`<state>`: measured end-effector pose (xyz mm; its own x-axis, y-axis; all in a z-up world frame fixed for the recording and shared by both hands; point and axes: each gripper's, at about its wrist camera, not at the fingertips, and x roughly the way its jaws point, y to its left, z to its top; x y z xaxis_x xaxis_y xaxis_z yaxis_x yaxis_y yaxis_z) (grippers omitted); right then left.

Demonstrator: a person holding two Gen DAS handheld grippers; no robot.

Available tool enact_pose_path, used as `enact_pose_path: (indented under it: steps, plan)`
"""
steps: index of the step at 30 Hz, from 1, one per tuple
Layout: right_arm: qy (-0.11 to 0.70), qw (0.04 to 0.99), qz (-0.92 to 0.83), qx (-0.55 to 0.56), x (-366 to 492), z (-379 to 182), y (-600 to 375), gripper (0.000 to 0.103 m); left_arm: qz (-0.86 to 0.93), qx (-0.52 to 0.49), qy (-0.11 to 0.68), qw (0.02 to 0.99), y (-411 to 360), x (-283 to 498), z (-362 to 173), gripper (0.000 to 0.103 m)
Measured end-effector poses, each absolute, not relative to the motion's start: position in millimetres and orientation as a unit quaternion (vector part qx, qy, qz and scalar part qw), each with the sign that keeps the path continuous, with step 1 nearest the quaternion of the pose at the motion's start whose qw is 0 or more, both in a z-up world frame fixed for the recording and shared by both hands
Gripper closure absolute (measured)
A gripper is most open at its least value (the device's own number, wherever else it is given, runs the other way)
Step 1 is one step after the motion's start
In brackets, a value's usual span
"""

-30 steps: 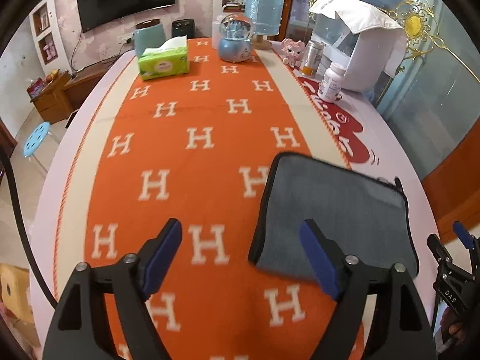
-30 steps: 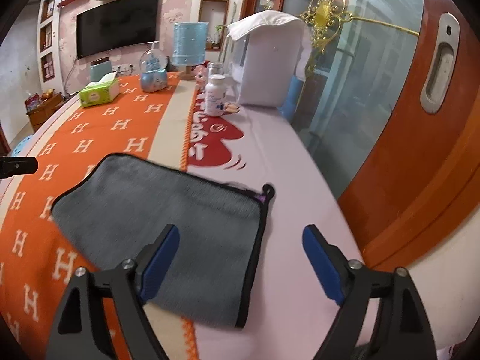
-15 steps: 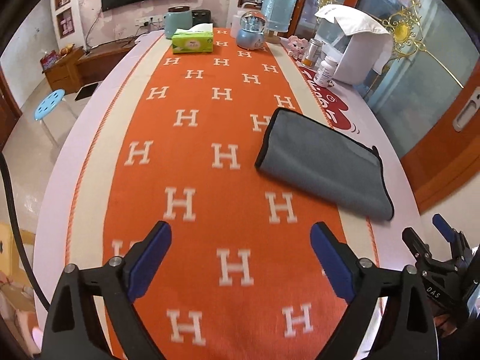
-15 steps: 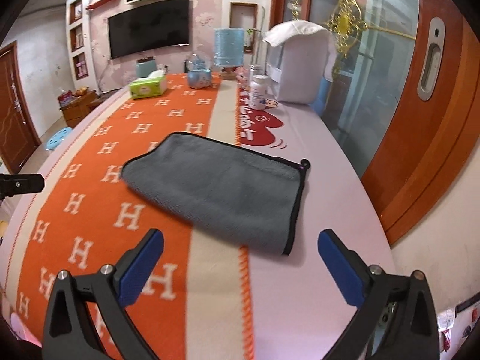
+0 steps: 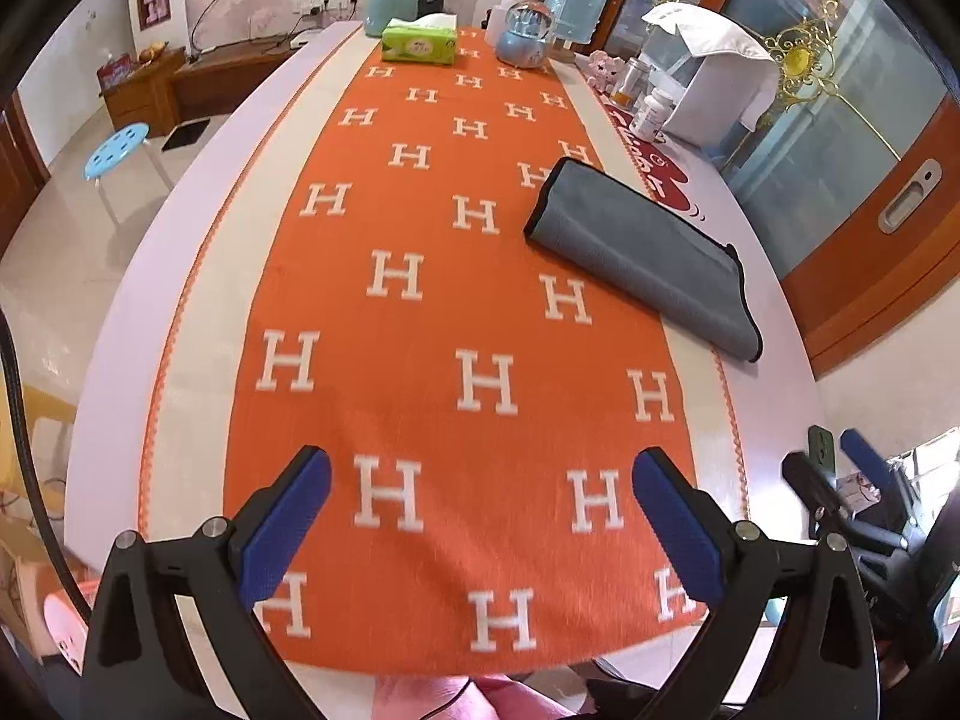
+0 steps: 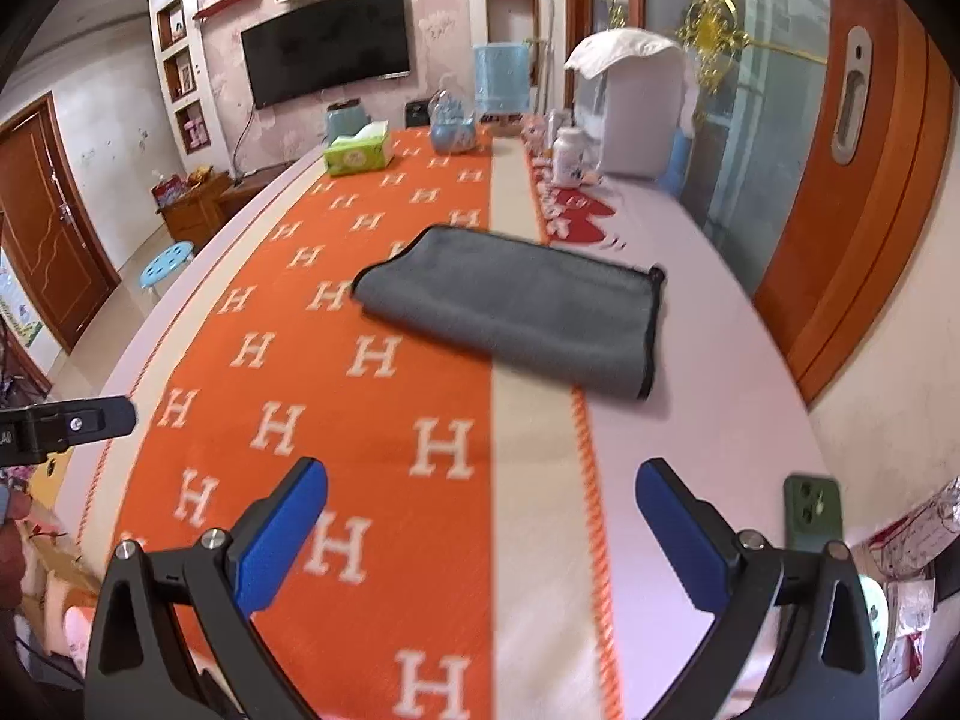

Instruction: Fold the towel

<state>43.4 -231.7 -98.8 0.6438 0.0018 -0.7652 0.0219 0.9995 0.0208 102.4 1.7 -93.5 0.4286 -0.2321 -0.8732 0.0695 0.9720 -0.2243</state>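
The grey towel (image 5: 642, 255) with a black edge lies folded flat on the right side of the orange H-patterned runner (image 5: 420, 312); it also shows in the right wrist view (image 6: 522, 306). My left gripper (image 5: 480, 516) is open and empty, well back from the towel near the table's front edge. My right gripper (image 6: 480, 528) is open and empty, also well short of the towel. The right gripper shows at the left view's right edge (image 5: 840, 474), and a left finger tip (image 6: 72, 423) at the right view's left edge.
A green tissue box (image 5: 420, 45), a blue snow globe (image 5: 525, 39), pill bottles (image 5: 651, 114) and a white appliance (image 5: 714, 90) stand at the table's far end. A green phone (image 6: 813, 513) lies at the near right. A blue stool (image 5: 117, 150) stands on the floor at left.
Both grippers have pulled back and up from the towel toward the table's near end. The towel stays folded on the table and looks smaller and farther away.
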Motion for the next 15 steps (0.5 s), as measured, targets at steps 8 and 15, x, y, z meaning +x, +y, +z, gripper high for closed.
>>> enact_pose_path:
  steps: [8, 15]
  plan:
    - [0.466, 0.884, 0.025, 0.034, 26.0, -91.7, -199.9, 0.0, -0.073, -0.071, 0.52, 0.848, 13.8, 80.7, -75.1, 0.003]
    - [0.461, 0.884, 0.045, 0.064, 14.7, -52.9, -178.2, 0.0, -0.048, -0.056, 0.494, 0.866, 28.3, 61.4, -40.3, 0.001]
